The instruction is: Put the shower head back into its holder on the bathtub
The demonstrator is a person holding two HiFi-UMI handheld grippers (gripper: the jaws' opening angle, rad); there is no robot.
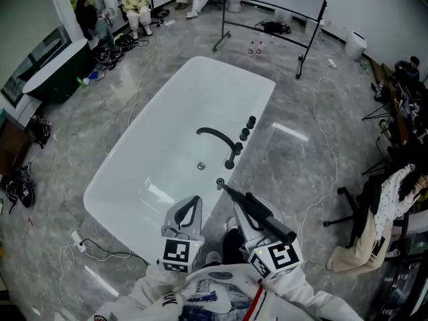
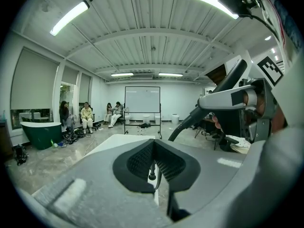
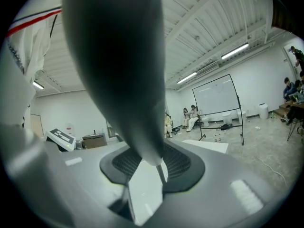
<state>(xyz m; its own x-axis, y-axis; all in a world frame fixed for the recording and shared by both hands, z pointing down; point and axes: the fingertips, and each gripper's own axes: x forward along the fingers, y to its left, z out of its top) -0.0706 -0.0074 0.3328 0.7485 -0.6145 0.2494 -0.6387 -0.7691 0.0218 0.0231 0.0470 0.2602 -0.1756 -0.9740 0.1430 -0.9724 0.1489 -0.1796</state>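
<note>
Status: task partly done, seating step not yet made.

- Right claw [image 1: 246,212]: clamped on the black shower head [image 1: 264,218]. In the right gripper view the dark body fills the upper frame and tapers down between the pads, which sit against it on both sides.
- Left claw [image 1: 190,206]: tips together, nothing between them. In the left gripper view only a thin slit shows between the pads, with the white tub visible through it. It hangs over the near end of the tub, just beside the right claw, and takes no part in the hold.
- White bathtub [image 1: 227,72] stands on the grey stone floor. On its right rim there is a black spout [image 1: 217,138], a row of black knobs [image 1: 245,134] and, nearest the person, the small round holder [image 1: 220,182].
- Shower head position: in the air, tilted, lying across the near right corner of the tub. Its thin end points at the holder and in the head view sits just beside it. I cannot tell from this angle whether the two touch. It is clearly not dropped in, as the body is slanted and carried wholly by the claw.

Done, by my reading: shower head grasped and brought to the holder.

Left to do: line the thin end up over the holder's opening, lower it until it seats, open the right claw and withdraw.

Risk: the holder is small and partly covered by the shower head in the head view, so the alignment will be hard to check.
</note>
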